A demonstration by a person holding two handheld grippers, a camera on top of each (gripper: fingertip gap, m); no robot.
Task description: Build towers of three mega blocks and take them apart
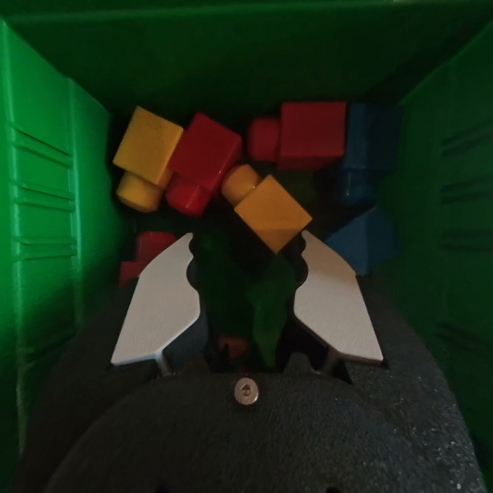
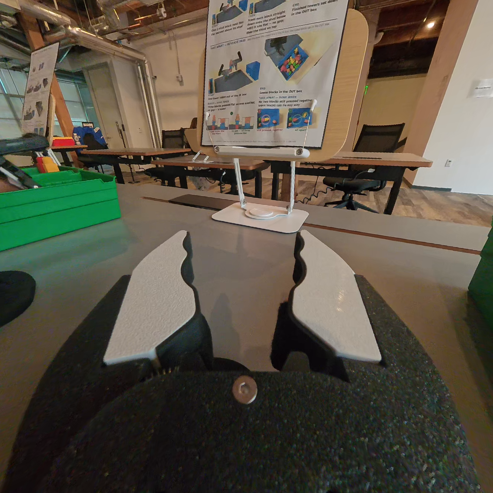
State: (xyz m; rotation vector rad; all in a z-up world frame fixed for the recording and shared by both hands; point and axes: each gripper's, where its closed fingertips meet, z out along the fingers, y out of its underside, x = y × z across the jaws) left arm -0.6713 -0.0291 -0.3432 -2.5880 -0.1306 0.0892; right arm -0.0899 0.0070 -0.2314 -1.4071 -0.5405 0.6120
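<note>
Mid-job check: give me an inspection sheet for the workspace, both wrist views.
Surface: grey tabletop, bare ahead of the right hand-held gripper.
Job's things: loose yellow block, red blocks and blue blocks in the green bin.
Clutter: instruction sheet stand; black round object at left edge.
Grippers: left hand-held gripper open inside the bin; right open, empty.
Cables: coiled cable under far desks.
Surroundings: desks, office chair.

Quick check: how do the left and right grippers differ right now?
The left gripper reaches down inside the green bin above loose blocks, an orange block near its tips; the right gripper hovers over the bare grey table. Both are open and empty.
</note>
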